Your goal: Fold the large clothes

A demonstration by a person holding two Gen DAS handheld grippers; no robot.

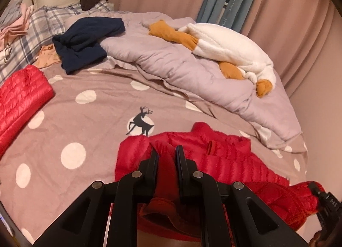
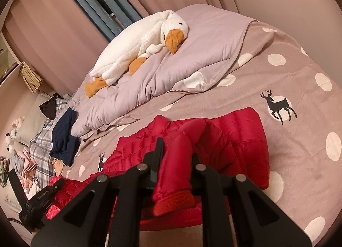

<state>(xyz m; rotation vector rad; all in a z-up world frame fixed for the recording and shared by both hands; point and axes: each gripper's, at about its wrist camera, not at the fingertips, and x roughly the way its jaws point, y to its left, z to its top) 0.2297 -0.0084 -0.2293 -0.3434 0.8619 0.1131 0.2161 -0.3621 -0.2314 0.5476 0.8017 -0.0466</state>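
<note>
A red puffer jacket [image 1: 224, 157] lies on the polka-dot bed cover [image 1: 89, 123] near the bed's front edge; it also shows in the right wrist view [image 2: 237, 135]. My left gripper [image 1: 167, 150] is shut on one red sleeve [image 1: 164, 183], the ribbed cuff hanging behind the fingers. My right gripper [image 2: 177, 146] is shut on the other sleeve [image 2: 179, 161], its cuff [image 2: 173, 204] sticking out toward the camera. The right gripper's body shows at the left view's lower right [image 1: 327, 204]; the left gripper's body shows at the right view's lower left [image 2: 40, 200].
A folded red jacket [image 1: 21, 99] lies at left. A navy garment [image 1: 85, 39], a lilac duvet [image 1: 171, 63] with a plush goose [image 1: 230, 48], plaid bedding [image 1: 36, 27] and pink clothes [image 1: 15, 27] lie farther back. Curtains [image 1: 277, 12] hang behind the bed.
</note>
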